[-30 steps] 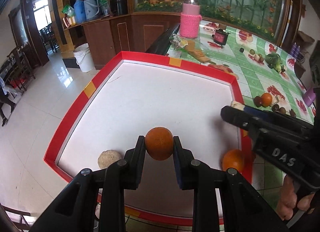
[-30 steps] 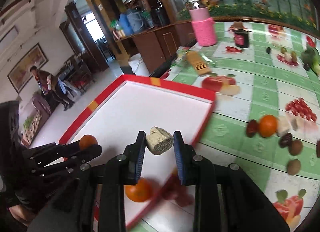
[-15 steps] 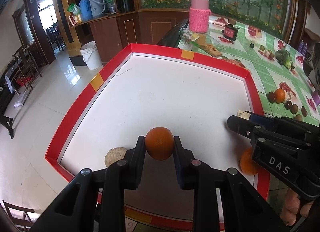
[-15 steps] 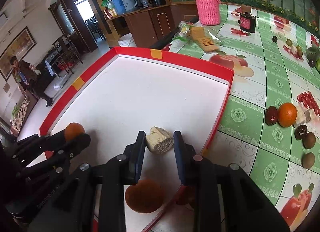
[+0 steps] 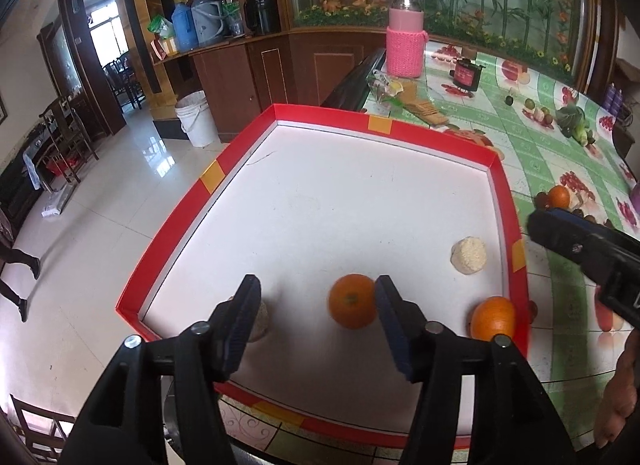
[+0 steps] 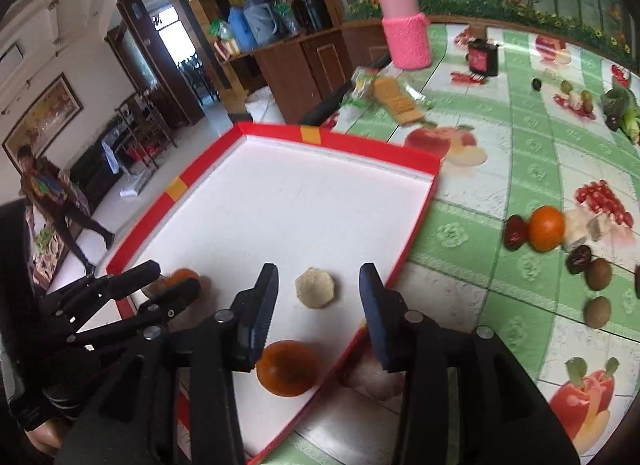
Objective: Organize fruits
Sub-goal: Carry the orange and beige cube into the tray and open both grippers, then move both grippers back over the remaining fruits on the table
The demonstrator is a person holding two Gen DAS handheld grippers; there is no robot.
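My left tongs [image 5: 316, 307] are opening off the orange [image 5: 352, 301], my right tongs [image 6: 316, 293] opening around the beige chunk [image 6: 316, 287]; no readable writing.

No readable text anywhere, label on the small dark jar [image 5: 466, 75] too blurred — no brands, numbers or signs legible

Both wrist cams look steeply down, close; share red tray [image 5: 168, 225] [image 6: 360, 145], seemingly.

Pale lump [image 5: 256, 319] half hidden behind left finger
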